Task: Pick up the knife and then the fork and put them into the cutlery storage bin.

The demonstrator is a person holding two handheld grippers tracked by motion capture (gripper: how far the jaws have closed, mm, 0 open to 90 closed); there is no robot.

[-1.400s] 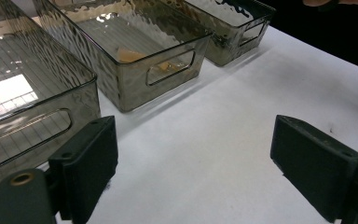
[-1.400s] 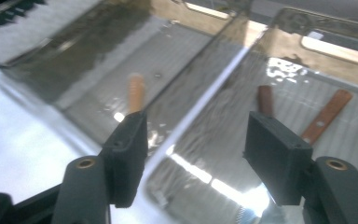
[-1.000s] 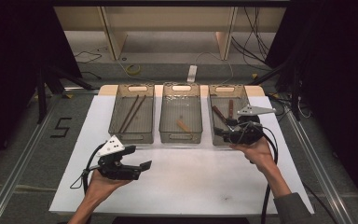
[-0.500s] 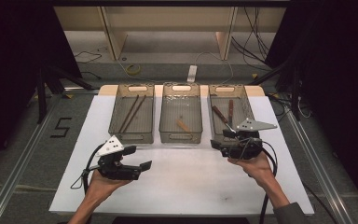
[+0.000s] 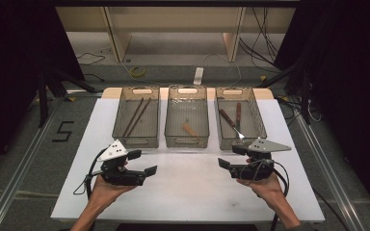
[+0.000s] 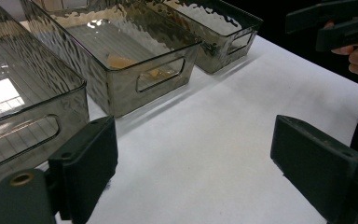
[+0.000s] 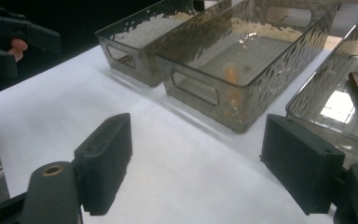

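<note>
— Looking down from the high view, what is seen of the left claw (image 5: pixel 143 162)?
— It is held above the white tabletop (image 5: pixel 188 192) with its jaws spread wide and nothing gripped between them. Just beyond it the left bin (image 5: pixel 137 123) is found, with two dark sticks (image 5: pixel 135 117) laid inside.

— And the right claw (image 5: pixel 230 156)?
— It is likewise held wide open and empty — its tips are pointed toward the left claw, well apart from it. Just beyond it the right bin (image 5: pixel 241 124) is placed, in which a fork (image 5: pixel 231 124) and a second brown-handled utensil (image 5: pixel 238 116) are lain.

— What is set between the two claws' bins?
— The middle bin (image 5: pixel 187 121) — a small tan piece (image 5: pixel 190 130) is seen on its floor. In the left gripper view that bin (image 6: pixel 135 56) is shown ahead of the open jaws.
</note>
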